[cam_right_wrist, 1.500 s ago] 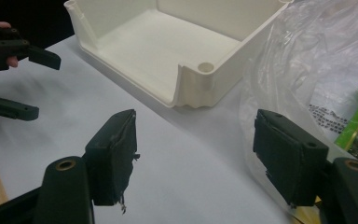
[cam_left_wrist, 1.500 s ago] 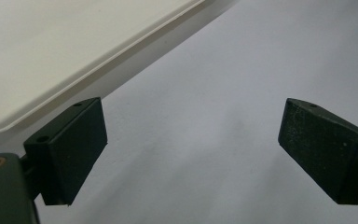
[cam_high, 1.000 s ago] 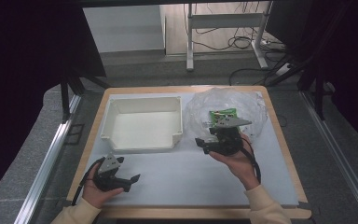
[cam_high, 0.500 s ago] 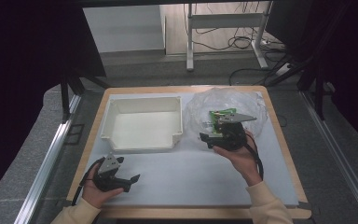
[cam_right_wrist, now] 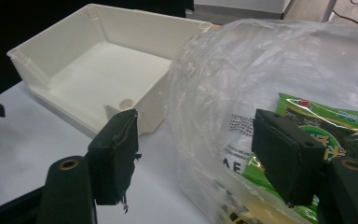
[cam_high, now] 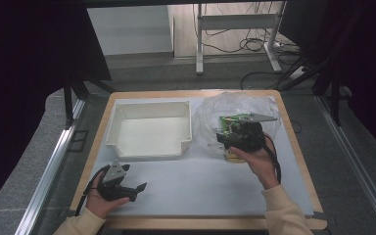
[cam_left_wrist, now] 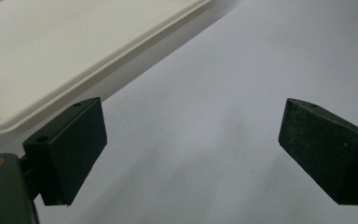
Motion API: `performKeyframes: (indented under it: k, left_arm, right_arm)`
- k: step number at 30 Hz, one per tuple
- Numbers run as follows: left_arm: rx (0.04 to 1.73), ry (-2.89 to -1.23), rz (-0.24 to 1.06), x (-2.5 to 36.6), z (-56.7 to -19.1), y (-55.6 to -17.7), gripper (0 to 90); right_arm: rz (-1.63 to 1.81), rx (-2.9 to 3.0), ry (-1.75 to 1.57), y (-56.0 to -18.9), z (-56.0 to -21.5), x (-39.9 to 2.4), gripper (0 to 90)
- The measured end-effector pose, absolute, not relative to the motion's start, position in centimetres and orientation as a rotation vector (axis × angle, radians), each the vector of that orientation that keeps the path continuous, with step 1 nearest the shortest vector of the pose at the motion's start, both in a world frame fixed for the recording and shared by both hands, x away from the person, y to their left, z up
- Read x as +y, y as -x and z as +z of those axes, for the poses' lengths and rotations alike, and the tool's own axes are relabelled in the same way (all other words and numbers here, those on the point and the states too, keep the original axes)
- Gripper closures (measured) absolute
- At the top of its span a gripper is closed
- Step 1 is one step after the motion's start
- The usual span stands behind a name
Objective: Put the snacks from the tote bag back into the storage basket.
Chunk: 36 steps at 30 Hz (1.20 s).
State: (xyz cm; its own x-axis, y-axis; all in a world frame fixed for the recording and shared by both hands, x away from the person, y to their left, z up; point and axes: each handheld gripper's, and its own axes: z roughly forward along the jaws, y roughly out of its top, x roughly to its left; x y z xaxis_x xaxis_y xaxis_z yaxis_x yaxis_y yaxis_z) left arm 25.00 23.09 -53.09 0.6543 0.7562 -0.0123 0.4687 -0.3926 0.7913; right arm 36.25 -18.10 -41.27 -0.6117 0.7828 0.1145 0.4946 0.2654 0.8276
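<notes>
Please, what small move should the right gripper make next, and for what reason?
Probably ease the right gripper forward and close it on the clear plastic bag. Its jaws stand open, one on either side of the bag's near edge, with nothing between them yet. The green packet lies inside the bag, and the white tray beside it looks empty. The left gripper waits open, apart.

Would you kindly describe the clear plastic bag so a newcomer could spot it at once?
On the white table mat, look right of the white tray. The bag is crumpled and see-through, holding green packets, with the right gripper open at it.
</notes>
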Motion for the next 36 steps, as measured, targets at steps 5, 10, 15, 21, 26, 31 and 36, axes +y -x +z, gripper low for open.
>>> performKeyframes:
  k: [5,10,15,21,26,31,36]
  left_arm:
    - [0.951,-2.053,0.444,23.2,-53.1,-25.0,7.6]
    - [0.954,-2.051,0.446,23.2,-53.0,-25.0,7.6]
    - [0.958,-2.058,0.451,23.1,-53.1,-25.1,7.5]
    - [0.959,-2.062,0.456,23.1,-53.2,-25.1,7.6]
    - [0.958,-2.062,0.457,23.1,-53.1,-25.1,7.6]
    - [0.955,-2.065,0.458,23.1,-53.1,-25.1,7.6]
    - [0.95,-2.074,0.456,23.1,-53.2,-25.1,7.7]
  right_arm:
    - [1.245,2.221,-1.196,-36.9,-41.1,-18.4,32.1]
    - [1.198,2.218,-1.224,-37.7,-41.0,-18.9,32.0]
    - [1.181,2.2,-1.254,-38.6,-40.7,-19.6,31.9]
    - [1.167,2.183,-1.307,-39.7,-40.5,-20.6,31.9]
    - [1.138,2.156,-1.327,-40.6,-40.0,-21.4,31.9]
    - [1.085,2.153,-1.348,-41.6,-40.1,-21.7,31.8]
    - [1.061,2.146,-1.373,-42.7,-40.1,-22.1,31.8]
